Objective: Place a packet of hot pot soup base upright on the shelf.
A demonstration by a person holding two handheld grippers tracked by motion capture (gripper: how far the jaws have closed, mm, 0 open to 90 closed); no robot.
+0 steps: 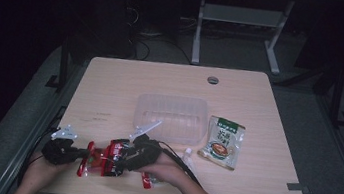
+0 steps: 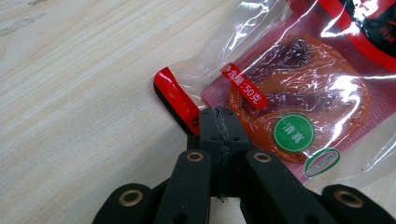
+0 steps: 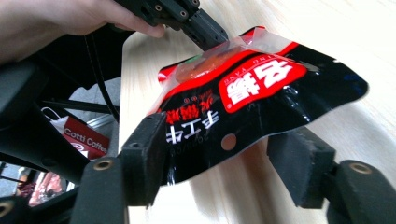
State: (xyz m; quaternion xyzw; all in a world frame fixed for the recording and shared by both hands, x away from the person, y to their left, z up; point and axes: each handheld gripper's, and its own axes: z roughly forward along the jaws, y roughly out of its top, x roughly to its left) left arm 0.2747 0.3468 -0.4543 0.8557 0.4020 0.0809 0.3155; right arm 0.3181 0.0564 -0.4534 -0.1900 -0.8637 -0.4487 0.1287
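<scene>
A red and black snack packet (image 1: 101, 161) with a clear window hangs just above the table's front left part, between my two grippers. My left gripper (image 1: 85, 155) is shut on the packet's clear sealed edge (image 2: 299, 88), its jaws (image 2: 219, 123) pressed together on the film. My right gripper (image 1: 121, 158) comes in from the other end. Its jaws (image 3: 224, 154) stand on either side of the packet's black end (image 3: 252, 98). The left pad is at the film's edge, and the right pad stands apart from the film with a gap showing. The left gripper (image 3: 210, 37) shows at the packet's far end.
A clear plastic tub (image 1: 171, 117) stands at the table's middle. A green sachet (image 1: 223, 141) lies to its right. Another red packet (image 1: 147, 179) and a small white item (image 1: 187, 154) lie by the right hand. The table's front edge is close below the hands.
</scene>
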